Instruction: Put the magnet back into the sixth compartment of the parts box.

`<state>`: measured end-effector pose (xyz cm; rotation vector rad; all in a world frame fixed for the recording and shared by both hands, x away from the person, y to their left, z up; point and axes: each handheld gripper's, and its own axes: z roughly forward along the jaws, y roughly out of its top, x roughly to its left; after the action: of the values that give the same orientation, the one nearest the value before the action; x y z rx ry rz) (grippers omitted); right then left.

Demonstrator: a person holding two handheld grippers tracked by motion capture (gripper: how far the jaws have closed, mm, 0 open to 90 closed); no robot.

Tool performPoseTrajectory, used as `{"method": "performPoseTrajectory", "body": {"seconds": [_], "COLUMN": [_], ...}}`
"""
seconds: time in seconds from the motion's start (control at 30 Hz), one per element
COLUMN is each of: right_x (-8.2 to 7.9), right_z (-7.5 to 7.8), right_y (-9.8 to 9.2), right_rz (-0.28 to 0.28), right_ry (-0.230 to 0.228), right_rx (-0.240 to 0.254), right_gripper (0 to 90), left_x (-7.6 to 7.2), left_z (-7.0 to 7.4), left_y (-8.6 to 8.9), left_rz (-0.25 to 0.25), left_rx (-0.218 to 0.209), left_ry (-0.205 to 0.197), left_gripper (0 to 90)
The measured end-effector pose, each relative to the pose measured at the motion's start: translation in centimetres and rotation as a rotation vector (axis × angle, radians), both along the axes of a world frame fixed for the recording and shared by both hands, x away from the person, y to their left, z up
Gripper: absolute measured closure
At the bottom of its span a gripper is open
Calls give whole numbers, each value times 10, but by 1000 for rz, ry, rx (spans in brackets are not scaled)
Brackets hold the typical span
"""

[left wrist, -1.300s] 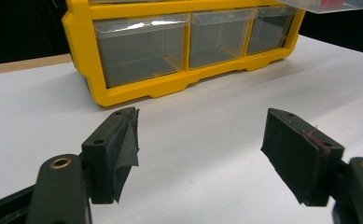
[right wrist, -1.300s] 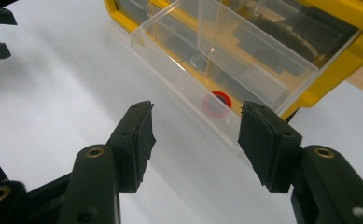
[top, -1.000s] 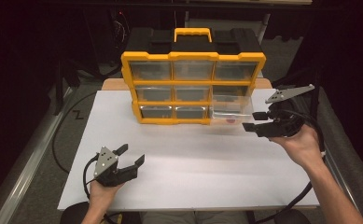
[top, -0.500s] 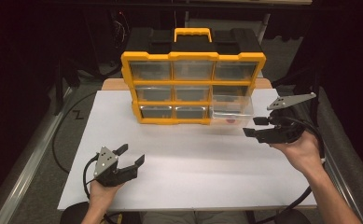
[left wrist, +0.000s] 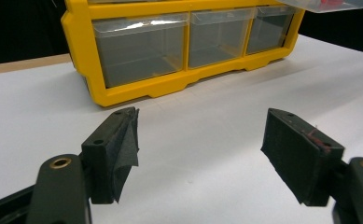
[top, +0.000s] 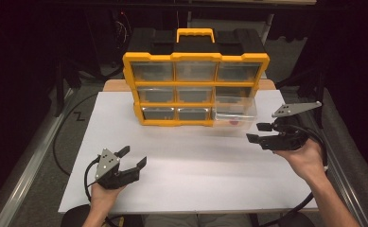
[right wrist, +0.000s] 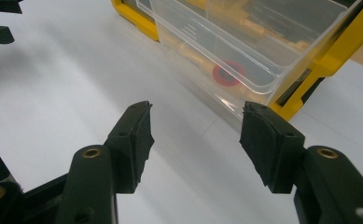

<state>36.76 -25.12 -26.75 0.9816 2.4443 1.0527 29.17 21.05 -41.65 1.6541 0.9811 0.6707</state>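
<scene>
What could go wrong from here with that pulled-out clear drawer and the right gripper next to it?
The clear drawer hangs far out of the yellow organizer; a bump from the right gripper might tip it out and spill the red ring inside. The gripper's jaws stand open and empty, so pushing the drawer with one jaw could skew and jam it, or slide the whole organizer on the smooth white table.

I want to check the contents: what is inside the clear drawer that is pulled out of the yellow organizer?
A small red ring lies on the floor of the pulled-out drawer. The drawer's rear part remains within the yellow organizer, so anything lying there cannot be seen.
</scene>
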Motion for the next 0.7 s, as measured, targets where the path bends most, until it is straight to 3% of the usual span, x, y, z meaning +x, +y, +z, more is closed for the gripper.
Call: {"method": "performPoseTrajectory", "body": {"seconds": [0.3,0.7], "right_x": [-5,-6], "right_z": [-6,-17], "right_y": [-1,-2], "right_rz": [-4,-4], "right_ry": [-15,-2], "right_rx": [-4,21], "right_gripper": [451,446], "left_x": [0,0], "left_z": [0,0], "left_y": [0,0], "left_rz": [-2,-7], "left_rx": [1,2], "left_ry": [0,-1], "left_gripper": [271,269]}}
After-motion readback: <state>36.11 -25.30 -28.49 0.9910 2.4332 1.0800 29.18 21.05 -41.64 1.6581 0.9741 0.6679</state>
